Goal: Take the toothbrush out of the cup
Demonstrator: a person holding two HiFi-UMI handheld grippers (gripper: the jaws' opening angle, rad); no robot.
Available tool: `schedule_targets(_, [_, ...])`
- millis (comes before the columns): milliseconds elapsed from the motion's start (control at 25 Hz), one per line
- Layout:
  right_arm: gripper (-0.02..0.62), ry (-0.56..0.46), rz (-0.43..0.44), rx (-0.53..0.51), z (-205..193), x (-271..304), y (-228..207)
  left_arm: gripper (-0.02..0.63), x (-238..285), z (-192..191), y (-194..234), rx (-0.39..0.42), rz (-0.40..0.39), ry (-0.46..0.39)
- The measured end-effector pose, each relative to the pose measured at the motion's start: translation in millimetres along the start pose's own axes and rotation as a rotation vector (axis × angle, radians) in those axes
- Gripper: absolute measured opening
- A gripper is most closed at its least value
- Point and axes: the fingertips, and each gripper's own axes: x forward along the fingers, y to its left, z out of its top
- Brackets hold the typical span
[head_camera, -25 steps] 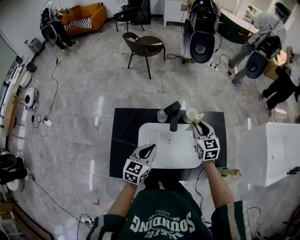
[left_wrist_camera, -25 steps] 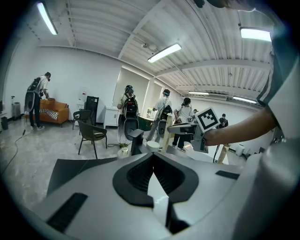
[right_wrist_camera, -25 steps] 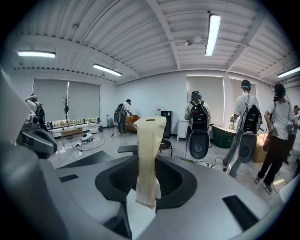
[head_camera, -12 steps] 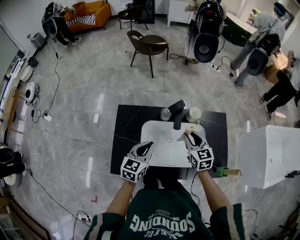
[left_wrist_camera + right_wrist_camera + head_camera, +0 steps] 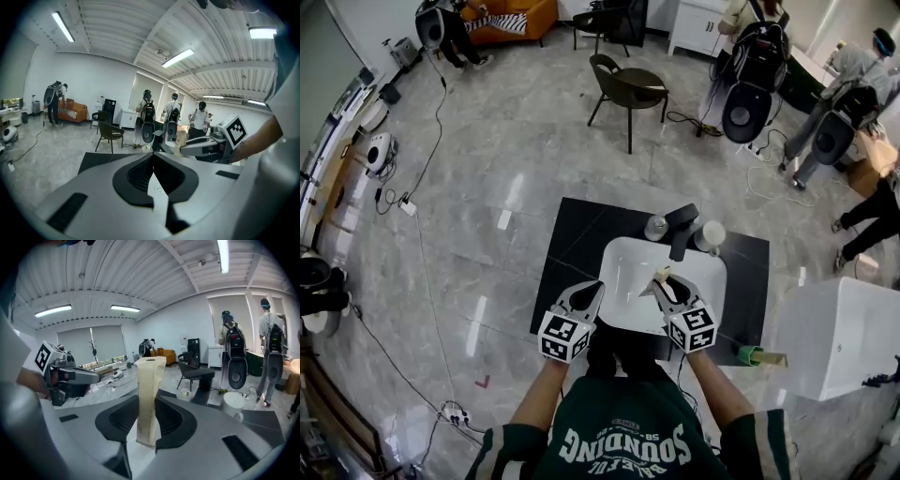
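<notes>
Since the earlier frames the right hand-held gripper (image 5: pixel 660 284) has drawn back from the white cup (image 5: pixel 710 234) toward the person, over the white basin (image 5: pixel 623 267). Its jaws are clamped on the cream-sleeved toothbrush (image 5: pixel 149 394), which stands upright between them. The cup stands beyond this gripper, to its right, apart. The left hand-held gripper (image 5: pixel 589 292), beside it, has its jaws together and holds nothing.

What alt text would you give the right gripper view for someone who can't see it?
The right gripper has its two grey jaws shut on a cream toothbrush packet that stands upright between them. Beyond lie a white cup at the right, the left gripper at the left, and a bright room with people wearing backpacks.
</notes>
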Motion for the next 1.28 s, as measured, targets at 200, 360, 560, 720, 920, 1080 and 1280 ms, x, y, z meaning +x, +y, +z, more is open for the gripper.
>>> schedule_targets(200, [0.135,0.046,0.103,0.004,3.0,33.3,44.9,0.011,-29.3,-7.1,26.1,-0.029,0.082,-0.007])
schedule_targets(360, [0.133,0.064,0.189,0.0,8.3,60.0,82.8,0.011,-54.9,-16.5,46.3,-0.051,0.149,-0.012])
schedule_targets(560, [0.131,0.089,0.29,0.019,11.6,92.3,131.6,0.011,-89.3,-34.4,71.2,-0.088,0.23,-0.017])
schedule_targets(720, [0.13,0.118,0.332,0.075,8.4,121.1,167.5,0.011,-118.9,-47.7,96.1,-0.109,0.284,-0.028])
schedule_targets(920, [0.13,0.17,0.36,0.199,1.1,153.2,187.3,0.011,-140.7,-59.8,114.9,-0.136,0.347,-0.034])
schedule_targets(1080, [0.129,0.206,0.368,0.286,-4.1,173.5,198.8,0.011,-153.9,-62.9,126.9,-0.151,0.383,-0.039])
schedule_targets(1280, [0.129,0.262,0.38,0.35,-18.2,198.0,214.2,0.011,-165.9,-67.1,140.9,-0.159,0.409,-0.039])
